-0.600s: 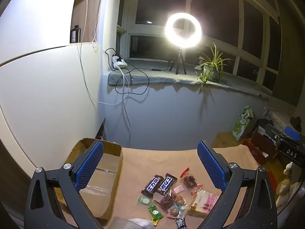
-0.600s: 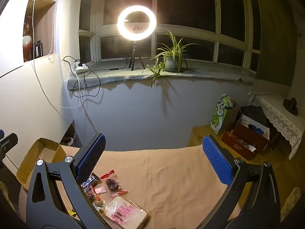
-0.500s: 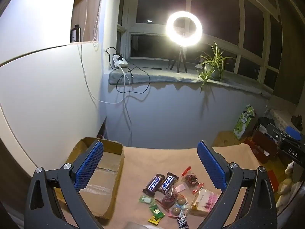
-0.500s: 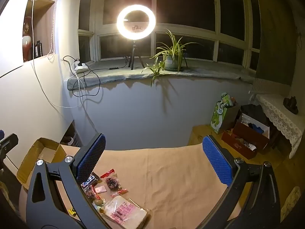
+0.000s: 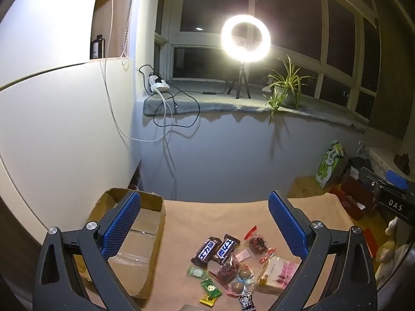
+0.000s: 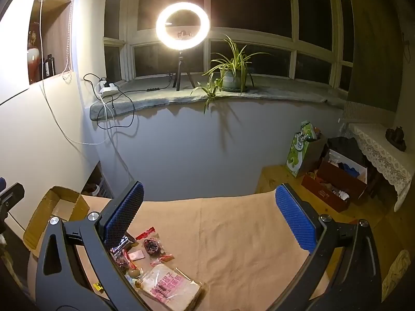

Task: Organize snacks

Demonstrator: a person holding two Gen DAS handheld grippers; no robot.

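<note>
A heap of wrapped snacks lies on the tan cloth: two dark chocolate bars [image 5: 216,250], a pink-printed bread pack [image 5: 278,273], small green candies [image 5: 210,288] and round brown sweets [image 5: 243,274]. An open, empty cardboard box [image 5: 135,243] stands left of them. My left gripper [image 5: 205,223] hangs open above and behind the heap, holding nothing. In the right wrist view the bread pack [image 6: 170,286] and a dark sweet bag [image 6: 151,246] lie at lower left, the box [image 6: 58,207] at far left. My right gripper [image 6: 208,219] is open over bare cloth, empty.
The cloth-covered table [image 6: 233,233] ends at a grey wall. Beyond it, a windowsill holds a ring light [image 6: 182,26], a potted plant [image 6: 230,77] and a power strip with cables [image 6: 107,89]. Boxes and a green bag [image 6: 301,153] sit on the floor at right.
Both views have shifted only slightly; the left wrist view has drifted a little so the snacks sit marginally higher. Both grippers stay open and empty.
</note>
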